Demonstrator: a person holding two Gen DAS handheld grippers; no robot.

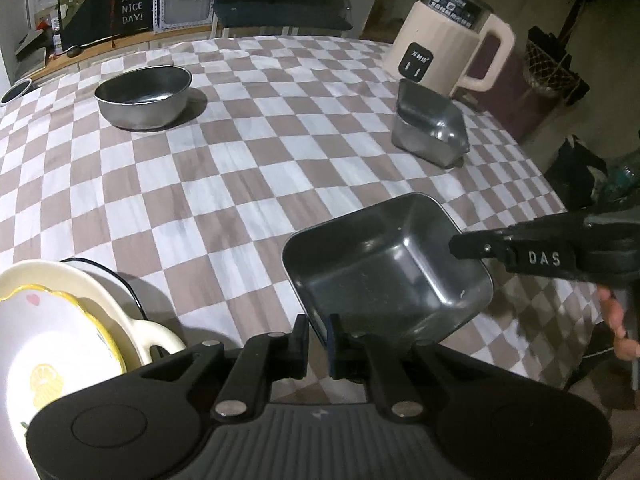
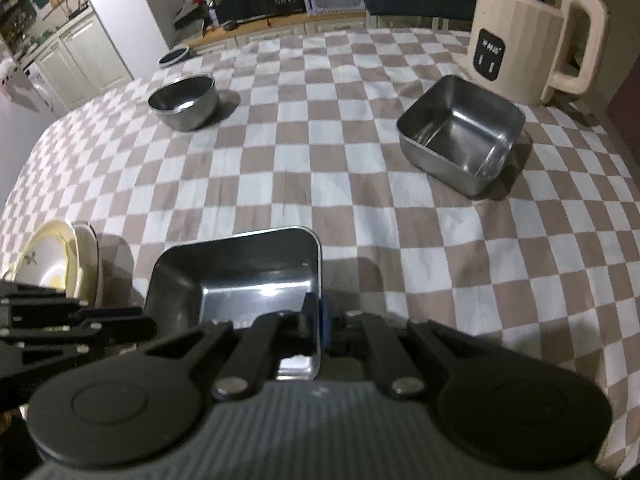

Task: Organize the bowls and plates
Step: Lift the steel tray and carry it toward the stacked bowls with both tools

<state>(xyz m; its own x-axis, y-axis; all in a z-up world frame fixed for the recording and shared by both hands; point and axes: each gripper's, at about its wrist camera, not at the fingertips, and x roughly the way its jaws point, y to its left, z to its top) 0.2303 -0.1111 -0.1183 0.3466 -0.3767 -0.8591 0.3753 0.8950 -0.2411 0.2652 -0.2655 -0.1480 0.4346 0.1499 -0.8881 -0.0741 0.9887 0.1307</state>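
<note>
Both grippers grasp one square steel container [image 1: 390,268], which sits tilted over the near part of the table [image 1: 224,184] with its checked cloth. The left gripper [image 1: 319,334] is clenched on the container's near rim, one finger on either side of the wall; the right gripper [image 2: 318,322] is clenched on the wall at the container's right edge (in the left wrist view it reaches in from the right). A second square steel container [image 2: 460,134] stands toward the far right corner, just in front of a cream electric kettle [image 2: 532,36]. A round steel bowl [image 1: 143,96] stands toward the far left edge. At the near left corner lies a stack of plates [image 1: 60,328], the top one white with a yellow rim.
</note>
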